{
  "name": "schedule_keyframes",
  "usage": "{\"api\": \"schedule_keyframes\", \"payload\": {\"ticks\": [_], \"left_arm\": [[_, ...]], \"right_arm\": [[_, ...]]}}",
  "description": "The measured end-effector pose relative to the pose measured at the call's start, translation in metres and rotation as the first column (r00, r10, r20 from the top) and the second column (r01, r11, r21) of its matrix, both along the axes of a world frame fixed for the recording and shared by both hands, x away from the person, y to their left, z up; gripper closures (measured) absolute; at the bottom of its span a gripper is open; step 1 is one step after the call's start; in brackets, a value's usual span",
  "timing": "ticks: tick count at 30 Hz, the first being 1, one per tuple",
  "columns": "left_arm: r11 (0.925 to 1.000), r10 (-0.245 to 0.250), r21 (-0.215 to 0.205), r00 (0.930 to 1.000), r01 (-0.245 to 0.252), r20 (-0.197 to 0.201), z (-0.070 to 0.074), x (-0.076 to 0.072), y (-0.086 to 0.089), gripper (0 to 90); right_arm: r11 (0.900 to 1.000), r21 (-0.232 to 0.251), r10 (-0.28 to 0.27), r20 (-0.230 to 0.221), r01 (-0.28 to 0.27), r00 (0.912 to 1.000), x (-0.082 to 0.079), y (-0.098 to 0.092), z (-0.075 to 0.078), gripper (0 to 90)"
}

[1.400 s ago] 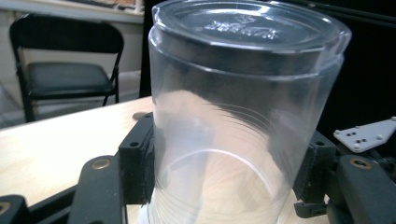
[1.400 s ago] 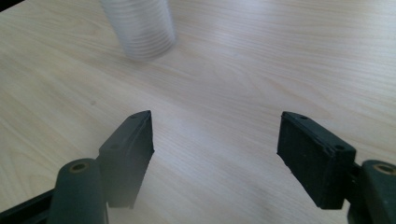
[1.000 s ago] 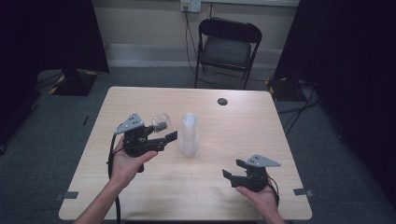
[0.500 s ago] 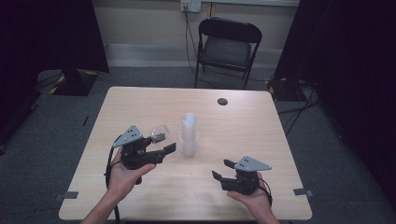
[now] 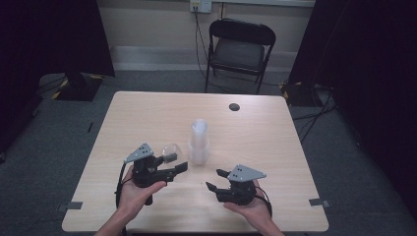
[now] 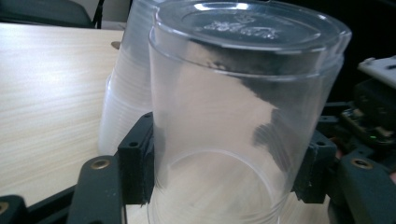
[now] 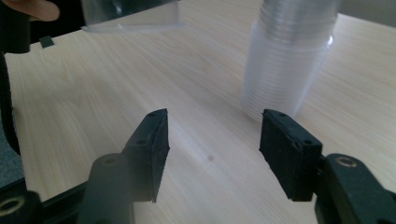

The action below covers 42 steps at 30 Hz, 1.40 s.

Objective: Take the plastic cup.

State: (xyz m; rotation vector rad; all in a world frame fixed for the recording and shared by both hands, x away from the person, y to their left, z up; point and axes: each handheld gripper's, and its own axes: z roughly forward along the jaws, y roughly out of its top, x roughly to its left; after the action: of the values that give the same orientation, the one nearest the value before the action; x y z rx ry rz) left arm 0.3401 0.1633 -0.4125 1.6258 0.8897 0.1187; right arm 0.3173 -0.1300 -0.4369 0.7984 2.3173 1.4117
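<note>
High view: we record a light wooden table [image 5: 147, 118] with a stack of clear plastic cups [image 5: 199, 142] standing upside down near its middle. Left of the stack we see the left gripper [image 5: 178, 162] holding a single clear plastic cup [image 5: 169, 151] above the tabletop, near the stack. The right gripper [image 5: 215, 180] sits toward the near edge, to the right, well apart from the single cup. A small dark disc [image 5: 234, 106] lies on the far side of the table; a folding chair [image 5: 239, 49] stands beyond it.

Left gripper view: we see the cup [image 6: 243, 116] upside down, base uppermost, both pads pressed against its wall low down. The stack [image 6: 126, 93] stands just behind.

Right gripper view: the jaws stand apart, having just been closing, with bare table between them. The stack [image 7: 289, 60] stands beyond the right-hand jaw; the held cup's rim [image 7: 130, 18] shows at top left.
</note>
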Motion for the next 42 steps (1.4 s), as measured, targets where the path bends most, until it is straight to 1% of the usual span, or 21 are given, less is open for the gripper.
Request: {"api": "schedule_keyframes", "payload": {"ticks": [3, 5, 6, 7, 10, 13, 15, 18, 19, 24, 25, 28, 30, 31, 32, 36, 37, 38, 39, 40, 42], "left_arm": [[0.9999, -0.012, -0.011, 0.9997, 0.012, -0.021, -0.002, -0.001, -0.003, 37.8], [0.999, -0.029, -0.035, 0.999, 0.028, -0.035, -0.002, -0.001, -0.003, 37.5], [0.9984, -0.035, -0.046, 0.9982, 0.033, -0.049, -0.003, -0.001, -0.004, 37.5], [0.998, -0.035, -0.055, 0.9975, 0.032, -0.062, -0.003, -0.001, -0.004, 38.0], [0.9974, -0.051, -0.055, 0.9957, 0.047, -0.078, -0.006, -0.002, -0.007, 38.4], [0.9952, -0.069, -0.076, 0.9926, 0.061, -0.101, -0.008, -0.002, -0.01, 38.7], [0.991, -0.094, -0.107, 0.9875, 0.081, -0.127, -0.011, -0.001, -0.011, 38.7], [0.9907, -0.096, -0.109, 0.9859, 0.081, -0.137, -0.013, 0.0, -0.011, 38.9], [0.9878, -0.104, -0.131, 0.9836, 0.084, -0.148, -0.014, 0.0, -0.01, 39.0], [0.9805, -0.117, -0.177, 0.9777, 0.085, -0.175, -0.013, 0.0, -0.01, 39.4], [0.9752, -0.134, -0.2, 0.9726, 0.095, -0.19, -0.014, 0.0, -0.011, 39.4], [0.9752, -0.138, -0.197, 0.9727, 0.101, -0.186, -0.013, -0.002, -0.013, 39.5], [0.9719, -0.147, -0.211, 0.9699, 0.105, -0.194, -0.013, -0.002, -0.014, 39.5], [0.9681, -0.155, -0.226, 0.968, 0.108, -0.198, -0.013, -0.003, -0.015, 39.5], [0.9681, -0.155, -0.226, 0.968, 0.108, -0.198, -0.013, -0.003, -0.015, 39.5], [0.963, -0.161, -0.248, 0.9642, 0.106, -0.211, -0.016, 0.0, -0.013, 39.6], [0.9565, -0.167, -0.274, 0.9586, 0.1, -0.231, -0.018, 0.001, -0.011, 39.7], [0.9565, -0.167, -0.274, 0.9586, 0.1, -0.231, -0.018, 0.001, -0.011, 39.8], [0.953, -0.167, -0.288, 0.9569, 0.095, -0.237, -0.019, 0.002, -0.009, 39.8], [0.953, -0.167, -0.288, 0.9569, 0.095, -0.237, -0.019, 0.002, -0.009, 39.9], [0.9484, -0.172, -0.303, 0.9543, 0.094, -0.244, -0.019, 0.002, -0.009, 39.9]], "right_arm": [[1.0, -0.003, 0.021, 0.026, -0.021, 0.9995, -0.002, 0.007, 0.002, 44.9], [1.0, 0.004, 0.027, 0.053, -0.027, 0.9983, -0.002, 0.013, 0.002, 46.8], [1.0, 0.004, 0.027, 0.053, -0.027, 0.9983, -0.002, 0.013, 0.002, 46.8], [0.999, 0.016, 0.026, 0.068, -0.028, 0.9973, -0.003, 0.016, 0.0, 48.3], [0.999, 0.021, 0.031, 0.085, -0.033, 0.9959, -0.004, 0.019, -0.002, 49.3], [0.999, 0.035, 0.036, 0.105, -0.04, 0.9938, -0.007, 0.021, -0.003, 51.4], [0.998, 0.044, 0.038, 0.113, -0.043, 0.9928, -0.008, 0.021, -0.003, 52.2], [0.997, 0.051, 0.048, 0.137, -0.056, 0.9894, -0.01, 0.021, -0.003, 55.2], [0.997, 0.052, 0.05, 0.146, -0.058, 0.9881, -0.011, 0.022, -0.004, 56.9], [0.996, 0.056, 0.06, 0.162, -0.07, 0.9849, -0.012, 0.023, -0.004, 59.9], [0.996, 0.056, 0.064, 0.174, -0.075, 0.9827, -0.012, 0.024, -0.004, 62.0], [0.995, 0.061, 0.065, 0.186, -0.077, 0.9804, -0.012, 0.024, -0.004, 63.6], [0.995, 0.063, 0.064, 0.205, -0.079, 0.9766, -0.013, 0.023, -0.003, 65.3], [0.994, 0.069, 0.064, 0.213, -0.08, 0.9749, -0.014, 0.023, -0.002, 67.2], [0.994, 0.069, 0.064, 0.213, -0.08, 0.9749, -0.014, 0.023, -0.002, 67.2], [0.993, 0.073, 0.075, 0.224, -0.093, 0.9718, -0.015, 0.023, -0.001, 67.9], [0.993, 0.069, 0.073, 0.233, -0.091, 0.9696, -0.016, 0.024, -0.001, 68.5], [0.993, 0.069, 0.073, 0.233, -0.091, 0.9696, -0.016, 0.024, -0.001, 68.5], [0.993, 0.071, 0.073, 0.245, -0.093, 0.9667, -0.017, 0.024, 0.0, 69.4], [0.993, 0.071, 0.073, 0.245, -0.093, 0.9667, -0.017, 0.024, 0.0, 69.4], [0.993, 0.078, 0.071, 0.256, -0.094, 0.964, -0.017, 0.023, 0.001, 69.6]]}}
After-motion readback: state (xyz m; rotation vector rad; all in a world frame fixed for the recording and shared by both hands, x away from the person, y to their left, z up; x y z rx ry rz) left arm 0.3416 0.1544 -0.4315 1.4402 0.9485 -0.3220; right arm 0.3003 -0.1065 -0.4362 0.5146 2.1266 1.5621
